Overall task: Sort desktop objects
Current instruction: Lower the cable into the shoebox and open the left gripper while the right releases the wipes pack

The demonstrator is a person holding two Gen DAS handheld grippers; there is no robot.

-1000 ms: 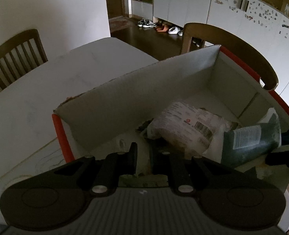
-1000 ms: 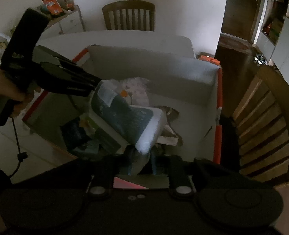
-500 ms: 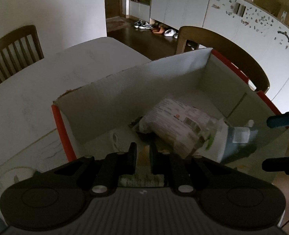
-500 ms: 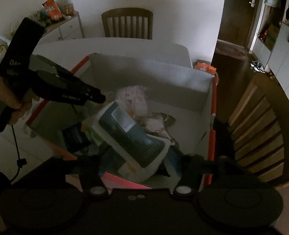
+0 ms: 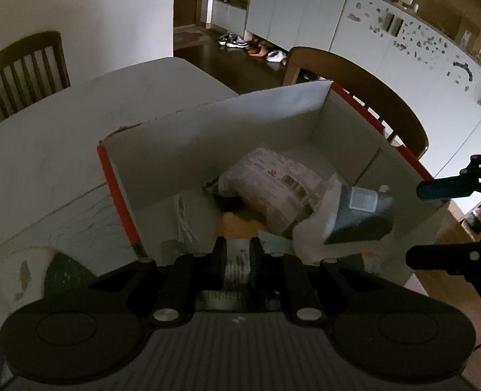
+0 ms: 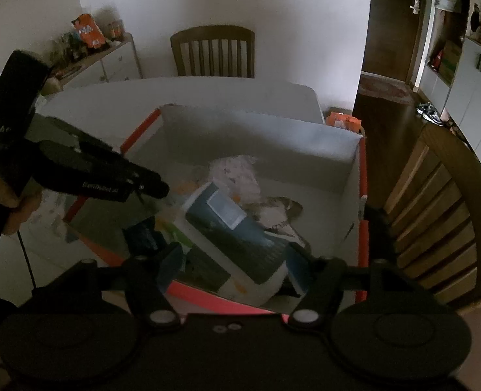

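Note:
An open cardboard box (image 5: 240, 120) with red edges stands on the white table; it also shows in the right wrist view (image 6: 256, 130). Inside lie a dark teal packet with a white label (image 6: 240, 228), also in the left wrist view (image 5: 360, 218), a pale printed bag (image 5: 273, 179) and other items. My right gripper (image 6: 233, 260) is open and empty, its fingers either side of the teal packet's near end. My left gripper (image 5: 238, 254) has its fingers close together over the box's near wall; it also shows in the right wrist view (image 6: 162, 189).
Wooden chairs stand at the table's far end (image 6: 212, 52) and beside the box (image 6: 435, 215). A sideboard with snack packets (image 6: 90, 49) is at the left. White cabinets (image 5: 370, 42) line the far wall. An orange packet (image 6: 343, 120) lies behind the box.
My right gripper has opened and let the teal packet drop into the box, then drawn back. My left gripper has pulled back from the box a little.

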